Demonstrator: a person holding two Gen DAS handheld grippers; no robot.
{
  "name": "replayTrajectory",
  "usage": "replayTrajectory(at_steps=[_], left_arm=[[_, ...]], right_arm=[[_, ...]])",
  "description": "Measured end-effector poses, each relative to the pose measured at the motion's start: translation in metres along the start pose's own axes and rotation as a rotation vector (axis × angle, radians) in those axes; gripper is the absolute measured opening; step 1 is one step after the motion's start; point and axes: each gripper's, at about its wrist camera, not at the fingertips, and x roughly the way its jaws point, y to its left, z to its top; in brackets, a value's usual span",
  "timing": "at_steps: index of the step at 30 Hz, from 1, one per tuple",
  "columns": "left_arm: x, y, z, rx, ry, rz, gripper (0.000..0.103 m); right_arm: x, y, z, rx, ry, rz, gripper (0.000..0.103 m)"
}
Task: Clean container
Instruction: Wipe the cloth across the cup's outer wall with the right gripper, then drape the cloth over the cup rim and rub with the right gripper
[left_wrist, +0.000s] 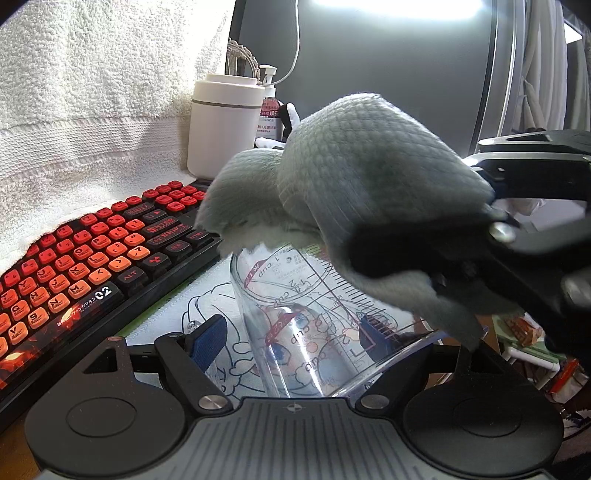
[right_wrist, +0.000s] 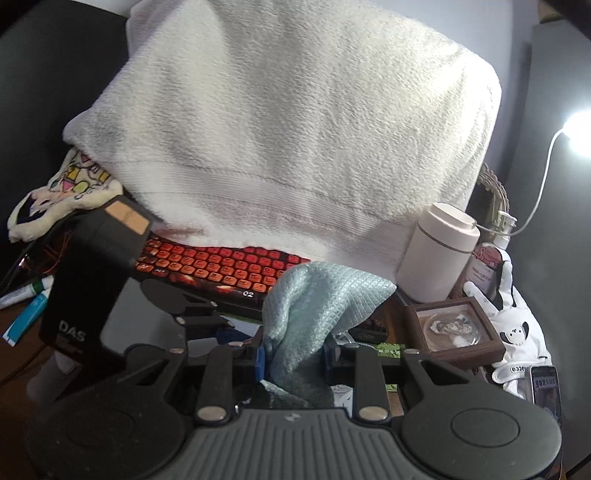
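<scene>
The clear measuring cup (left_wrist: 295, 332) was clamped by the left gripper (left_wrist: 295, 339); its mouth was hidden by the grey-blue cloth (right_wrist: 314, 306) pinched in the right gripper (right_wrist: 295, 356).

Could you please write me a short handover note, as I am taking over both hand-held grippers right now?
Left hand-held gripper: closed around the clear measuring cup, which lies tilted along its fingers, held above the illustrated desk mat.
Right hand-held gripper: shut on the grey-blue cloth, which is bunched at the cup's far end.
Nearby: red keyboard, white canister.
Done: both items are picked up and cloth and cup brought together.
Left: wiping appears under way; I cannot tell how clean the cup is. Finish wiping, then set both down.
</scene>
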Motion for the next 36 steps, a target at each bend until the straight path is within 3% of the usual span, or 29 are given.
replayTrajectory(at_steps=[11, 36], left_arm=[[0.0, 0.001, 0.0, 0.0, 0.0, 0.0, 0.079], [0.0, 0.002, -0.001, -0.002, -0.001, -0.001, 0.079]], right_arm=[[-0.007, 0.014, -0.002, -0.159, -0.031, 0.013, 0.026], [-0.01, 0.018, -0.003, -0.203, -0.047, 0.026, 0.025]])
